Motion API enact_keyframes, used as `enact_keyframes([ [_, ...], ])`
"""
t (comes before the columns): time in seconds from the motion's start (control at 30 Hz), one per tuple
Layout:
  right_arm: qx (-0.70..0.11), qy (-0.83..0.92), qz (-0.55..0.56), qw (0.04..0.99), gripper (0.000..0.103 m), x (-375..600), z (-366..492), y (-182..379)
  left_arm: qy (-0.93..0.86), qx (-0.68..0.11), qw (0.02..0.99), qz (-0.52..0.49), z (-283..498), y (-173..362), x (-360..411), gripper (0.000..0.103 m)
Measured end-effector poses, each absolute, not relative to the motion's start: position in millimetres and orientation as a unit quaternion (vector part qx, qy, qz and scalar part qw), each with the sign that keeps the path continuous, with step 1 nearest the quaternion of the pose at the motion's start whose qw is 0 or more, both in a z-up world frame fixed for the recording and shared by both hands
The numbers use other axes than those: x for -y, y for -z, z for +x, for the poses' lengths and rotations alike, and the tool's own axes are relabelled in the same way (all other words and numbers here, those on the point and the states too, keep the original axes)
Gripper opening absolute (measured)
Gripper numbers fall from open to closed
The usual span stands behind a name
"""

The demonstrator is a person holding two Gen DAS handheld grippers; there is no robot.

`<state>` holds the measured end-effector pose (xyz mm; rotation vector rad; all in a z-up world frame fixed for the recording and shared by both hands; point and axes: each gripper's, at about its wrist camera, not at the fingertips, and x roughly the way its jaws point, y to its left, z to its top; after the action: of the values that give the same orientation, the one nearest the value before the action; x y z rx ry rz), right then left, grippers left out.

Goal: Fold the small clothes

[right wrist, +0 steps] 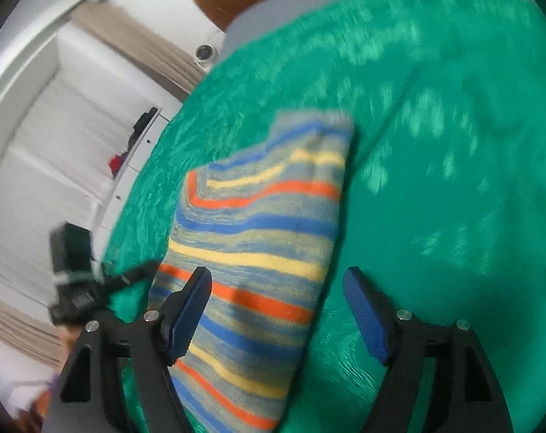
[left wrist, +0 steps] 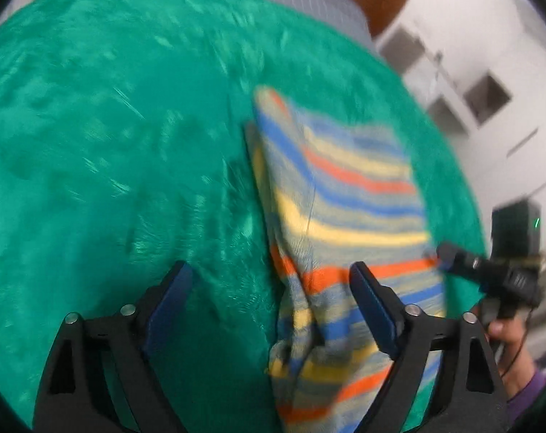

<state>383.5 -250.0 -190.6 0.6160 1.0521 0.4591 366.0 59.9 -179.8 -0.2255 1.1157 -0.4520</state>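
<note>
Blue-padded fingers of the left gripper (left wrist: 273, 296) stand wide apart above the folded striped garment (left wrist: 345, 216), clamping nothing. That garment, banded blue, yellow and orange, lies on the green plush cover (left wrist: 110, 144), toward its edge. From the other side the right gripper (right wrist: 278, 306) also gapes, its jaws pressing on nothing, over the garment's near end. Beyond the cover stand blurred white shelves (right wrist: 74, 137).

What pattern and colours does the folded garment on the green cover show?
The garment has blue, yellow and orange stripes on a greyish ground; the right wrist view shows it best.
</note>
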Motion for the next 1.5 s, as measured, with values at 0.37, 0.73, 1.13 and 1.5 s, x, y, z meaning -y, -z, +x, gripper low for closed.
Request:
enact_keyframes([
  [0.37, -0.444, -0.231, 0.164, 0.85, 0.025, 176.6, 378.9, 149.6, 0.233, -0.494, 0.827, -0.131, 356.0, 161.4, -46.0, 0.015],
  [0.73, -0.371, -0.263, 0.17, 0.874, 0.026, 171.3, 371.4, 67.6, 0.24, -0.425, 0.865, -0.119, 353.5, 78.0, -61.6, 0.028],
  [1.13, -0.439, -0.082, -0.008, 0.895, 0.087, 209.9, 268.0, 101.6, 0.106, -0.394, 0.911, 0.052, 246.4, 98.9, -53.3, 0.098],
  [1.5, -0.356, -0.057, -0.049, 0.932, 0.099, 172.4, 163.7, 17.9, 0.044, -0.327, 0.942, 0.064, 163.8, 26.9, -41.1, 0.102],
])
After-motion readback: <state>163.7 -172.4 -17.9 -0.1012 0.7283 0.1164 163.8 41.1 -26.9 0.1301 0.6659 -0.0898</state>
